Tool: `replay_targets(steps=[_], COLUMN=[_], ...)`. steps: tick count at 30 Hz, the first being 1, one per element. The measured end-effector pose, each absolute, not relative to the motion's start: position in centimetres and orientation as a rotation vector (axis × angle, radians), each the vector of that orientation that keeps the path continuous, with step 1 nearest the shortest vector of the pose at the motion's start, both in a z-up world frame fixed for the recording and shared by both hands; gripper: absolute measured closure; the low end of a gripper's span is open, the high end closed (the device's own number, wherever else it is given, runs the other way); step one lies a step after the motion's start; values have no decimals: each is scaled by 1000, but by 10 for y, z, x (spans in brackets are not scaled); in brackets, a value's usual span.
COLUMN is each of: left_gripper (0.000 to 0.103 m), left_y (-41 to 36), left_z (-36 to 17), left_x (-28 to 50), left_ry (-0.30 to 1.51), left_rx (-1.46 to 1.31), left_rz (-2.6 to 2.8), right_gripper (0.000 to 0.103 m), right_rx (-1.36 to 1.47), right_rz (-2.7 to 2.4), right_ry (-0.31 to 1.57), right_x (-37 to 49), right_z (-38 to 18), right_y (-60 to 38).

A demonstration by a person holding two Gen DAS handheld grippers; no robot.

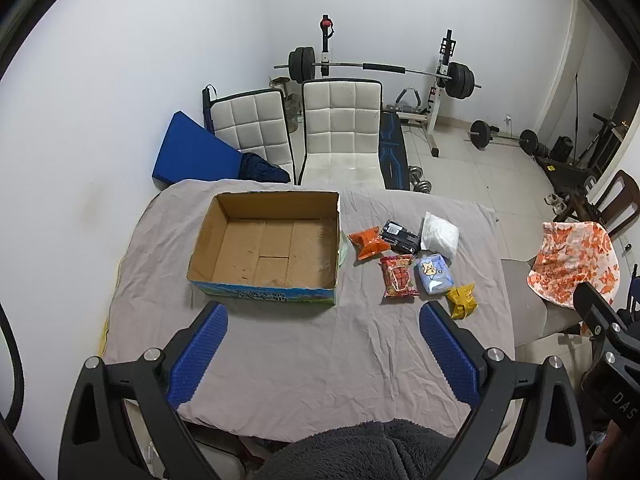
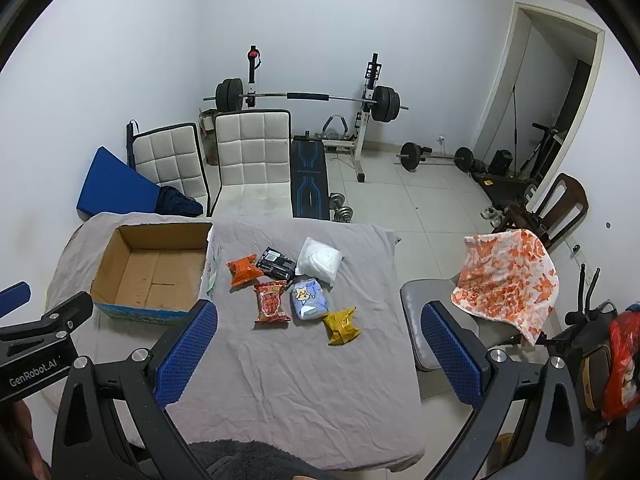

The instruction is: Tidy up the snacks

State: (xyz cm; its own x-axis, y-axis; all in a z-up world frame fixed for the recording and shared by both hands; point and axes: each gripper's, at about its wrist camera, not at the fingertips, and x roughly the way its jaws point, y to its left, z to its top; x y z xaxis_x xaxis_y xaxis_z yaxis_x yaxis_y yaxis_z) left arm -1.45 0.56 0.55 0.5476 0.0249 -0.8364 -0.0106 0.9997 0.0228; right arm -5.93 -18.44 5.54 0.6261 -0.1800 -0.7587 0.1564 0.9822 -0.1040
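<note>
An open, empty cardboard box (image 1: 264,246) (image 2: 150,268) sits on the left of the grey-clothed table (image 1: 304,344) (image 2: 296,380). To its right lie several snack packs: orange (image 1: 368,242) (image 2: 242,270), black (image 1: 400,236) (image 2: 276,263), white (image 1: 439,235) (image 2: 320,260), red (image 1: 398,276) (image 2: 271,302), light blue (image 1: 435,273) (image 2: 309,298) and yellow (image 1: 462,300) (image 2: 341,325). My left gripper (image 1: 323,314) hovers open above the table's near side, holding nothing. My right gripper (image 2: 319,312) is open too, high over the packs, with nothing between its fingers.
Two white padded chairs (image 1: 340,128) stand behind the table, with a weight bench and barbell rack (image 1: 380,70) beyond. A grey chair draped in an orange-patterned cloth (image 2: 506,284) stands at the table's right. A blue mat (image 1: 188,152) leans at the back left.
</note>
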Motion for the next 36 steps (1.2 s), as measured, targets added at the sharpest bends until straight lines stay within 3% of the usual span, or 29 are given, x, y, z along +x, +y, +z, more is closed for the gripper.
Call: replay_targets(steps=[36], left_gripper=[4], left_y=[10], left_z=[5], left_x=[-21], left_ry=[987], left_rx=[7], left_rz=[19], right_gripper=[0], right_rx=[-27], right_rz=[-172], right_ry=[867], right_x=[-60], right_z=[54], right_y=[-170])
